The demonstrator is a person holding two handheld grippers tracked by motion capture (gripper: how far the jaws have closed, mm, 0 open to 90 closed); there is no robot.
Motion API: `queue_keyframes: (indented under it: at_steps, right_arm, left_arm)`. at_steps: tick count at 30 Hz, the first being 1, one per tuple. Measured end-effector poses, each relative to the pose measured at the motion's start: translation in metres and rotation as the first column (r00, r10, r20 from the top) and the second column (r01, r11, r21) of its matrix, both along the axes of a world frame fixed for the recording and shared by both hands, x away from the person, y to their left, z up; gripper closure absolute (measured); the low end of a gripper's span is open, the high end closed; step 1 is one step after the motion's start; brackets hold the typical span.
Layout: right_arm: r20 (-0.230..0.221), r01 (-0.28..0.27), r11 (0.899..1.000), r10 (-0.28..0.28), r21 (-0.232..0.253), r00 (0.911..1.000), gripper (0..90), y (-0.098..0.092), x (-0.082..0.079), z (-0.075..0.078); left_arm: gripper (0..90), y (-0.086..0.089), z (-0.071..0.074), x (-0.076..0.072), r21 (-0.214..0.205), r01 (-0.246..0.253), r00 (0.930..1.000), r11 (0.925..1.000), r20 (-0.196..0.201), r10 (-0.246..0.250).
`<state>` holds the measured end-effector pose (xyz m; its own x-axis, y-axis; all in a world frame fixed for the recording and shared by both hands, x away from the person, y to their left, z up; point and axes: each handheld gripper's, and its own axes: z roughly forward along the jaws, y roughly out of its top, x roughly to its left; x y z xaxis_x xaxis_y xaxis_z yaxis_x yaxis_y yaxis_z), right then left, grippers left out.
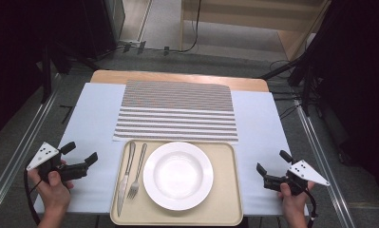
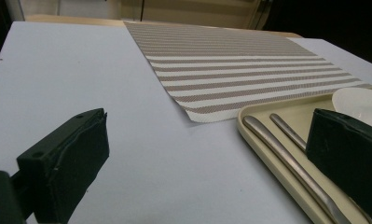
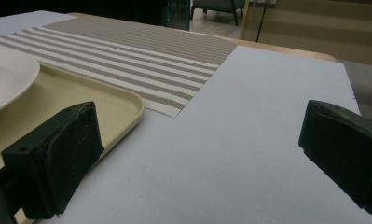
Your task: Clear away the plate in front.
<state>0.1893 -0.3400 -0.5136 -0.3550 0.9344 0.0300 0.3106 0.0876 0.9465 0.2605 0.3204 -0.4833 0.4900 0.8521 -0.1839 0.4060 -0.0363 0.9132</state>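
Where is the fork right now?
In the high view, the fork lies on the left part of the beige tray, between the knife and the white plate.

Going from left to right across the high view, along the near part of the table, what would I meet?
Left gripper → knife → fork → white plate → right gripper. The knife, fork and plate all lie on the beige tray.
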Motion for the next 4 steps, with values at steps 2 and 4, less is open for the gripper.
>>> queue_keyframes:
  at_steps: [2, 4]
  right_arm:
    - [-0.002, 0.001, 1.0, -0.001, 0.004, 1.0, 0.0, -0.0003, 0.0002, 0.0]
    - [-0.003, 0.001, 1.0, 0.0, 0.005, 1.0, 0.0, -0.0005, 0.0005, -0.0001]
  left_arm:
    - [0.0, -0.0003, -0.0001, 0.0, 0.003, 0.003, 1.0, 1.0, 0.0, -0.003]
    - [0.0, -0.0009, -0.0001, -0.0001, 0.005, 0.005, 1.0, 1.0, 0.001, -0.005]
